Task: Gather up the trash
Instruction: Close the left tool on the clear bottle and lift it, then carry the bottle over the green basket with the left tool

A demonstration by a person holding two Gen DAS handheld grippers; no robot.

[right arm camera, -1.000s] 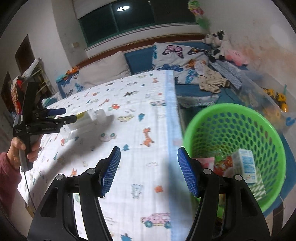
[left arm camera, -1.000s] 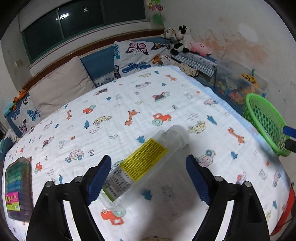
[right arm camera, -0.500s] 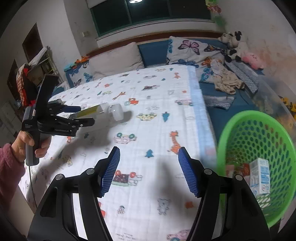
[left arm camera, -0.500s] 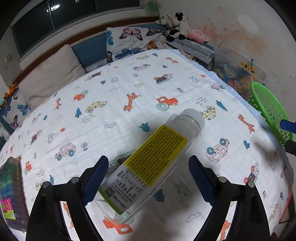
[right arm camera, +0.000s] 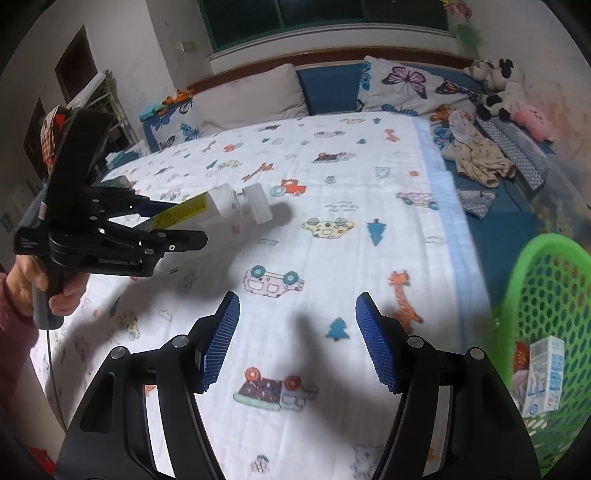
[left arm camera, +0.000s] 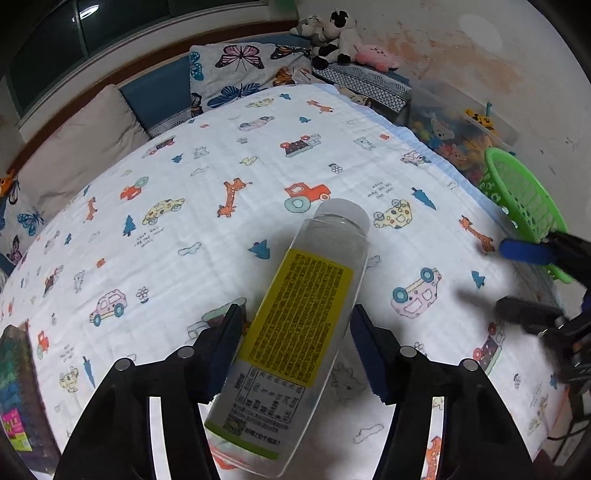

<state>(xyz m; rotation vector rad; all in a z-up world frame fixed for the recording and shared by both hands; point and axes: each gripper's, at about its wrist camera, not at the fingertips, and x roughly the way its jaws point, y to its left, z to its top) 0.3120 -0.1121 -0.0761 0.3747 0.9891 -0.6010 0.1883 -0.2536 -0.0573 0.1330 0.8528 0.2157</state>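
Observation:
A clear plastic bottle with a yellow label lies between the fingers of my left gripper, cap pointing away. The jaws have closed in on its sides and hold it; in the right wrist view the bottle is lifted off the bed in the left gripper. My right gripper is open and empty above the printed bedsheet. The green mesh basket stands off the bed's right edge, with a white carton and other trash in it. The basket also shows in the left wrist view.
Pillows and plush toys line the head of the bed. A clear toy bin stands by the wall near the basket. A dark box lies at the bed's left edge. Clothes lie beside the bed.
My left gripper has moved forward around the bottle and closed on it, lifting it off the sheet. My right gripper has swung left, away from the basket, over the bed.

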